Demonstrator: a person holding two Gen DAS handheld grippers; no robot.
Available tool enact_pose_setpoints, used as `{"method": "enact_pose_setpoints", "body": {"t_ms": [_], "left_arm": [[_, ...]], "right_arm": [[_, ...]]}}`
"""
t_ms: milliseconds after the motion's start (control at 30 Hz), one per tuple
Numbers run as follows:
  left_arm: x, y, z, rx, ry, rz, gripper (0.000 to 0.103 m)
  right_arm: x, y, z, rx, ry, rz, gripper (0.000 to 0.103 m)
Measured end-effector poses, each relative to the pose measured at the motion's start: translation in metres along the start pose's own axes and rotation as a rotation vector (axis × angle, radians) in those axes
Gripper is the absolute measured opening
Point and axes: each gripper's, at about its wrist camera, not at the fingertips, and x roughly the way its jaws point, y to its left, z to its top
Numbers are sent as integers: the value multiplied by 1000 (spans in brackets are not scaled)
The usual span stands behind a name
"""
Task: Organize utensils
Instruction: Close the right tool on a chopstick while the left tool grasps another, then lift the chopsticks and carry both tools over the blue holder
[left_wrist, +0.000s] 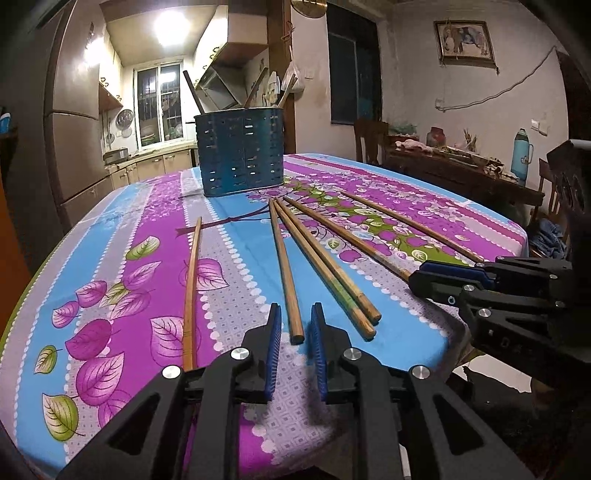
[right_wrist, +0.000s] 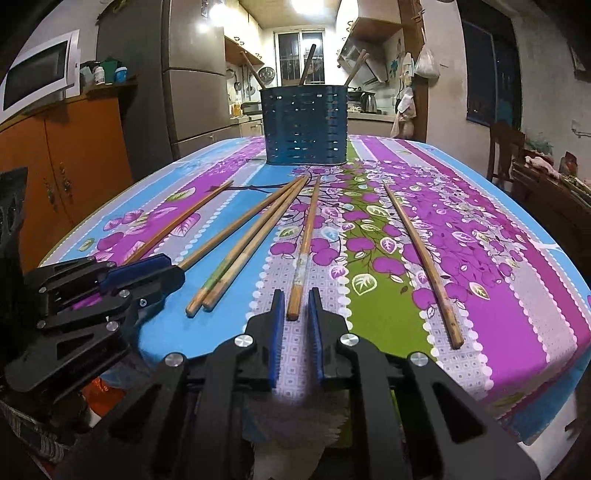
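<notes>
- Six chopsticks (left_wrist: 191, 291) loose on the cloth (left_wrist: 110, 240), fanned out, far tips converging toward the holder (left_wrist: 240, 155).
- Holder: blue, slotted, upright at the far middle of the cloth, well apart from both grippers; a few sticks (left_wrist: 192, 92) leaning out of its top.
- Left gripper (left_wrist: 296, 308): low over the near edge of the cloth, pointing far and slightly down.
- Jaws narrowly parted, not pressed together.
- Near end of the second chopstick (left_wrist: 283, 266), counted from the left, lying between the blue pads (left_wrist: 275, 350), with cloth showing on both sides of it; no pinch visible.
- Right gripper (right_wrist: 296, 293): just to the right of the left one, also low at the near edge.
- Jaws there drawn close but with a gap.
- Near end of the fifth chopstick (right_wrist: 306, 251) just inside the fingertips, close against the left pad, a strip of cloth visible beside the right pad; firm contact not certain.
- Pair (left_wrist: 322, 264) of chopsticks side by side, touching, between the two that are lined up with the grippers.
- First chopstick alone at far left, sixth alone at far right, both untouched.
</notes>
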Motion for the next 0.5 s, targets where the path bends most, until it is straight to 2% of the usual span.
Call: {"method": "enact_pose_setpoints", "body": {"t_ms": [67,133,300,500], "left_arm": [[0,0,0,-2,-6,3,17],[0,3,-1,-18,-9,16,9],[0,8,1,-54,-10,40,8],[-10,18,8,-113,-48,87,8]], "right_arm": [[0,-1,0,9,-1,10,6],[0,-1,0,10,-2,10,5],[0,-11,4,39,-6,11,5],[-11,-15,18,10,-58,-8,5]]}}
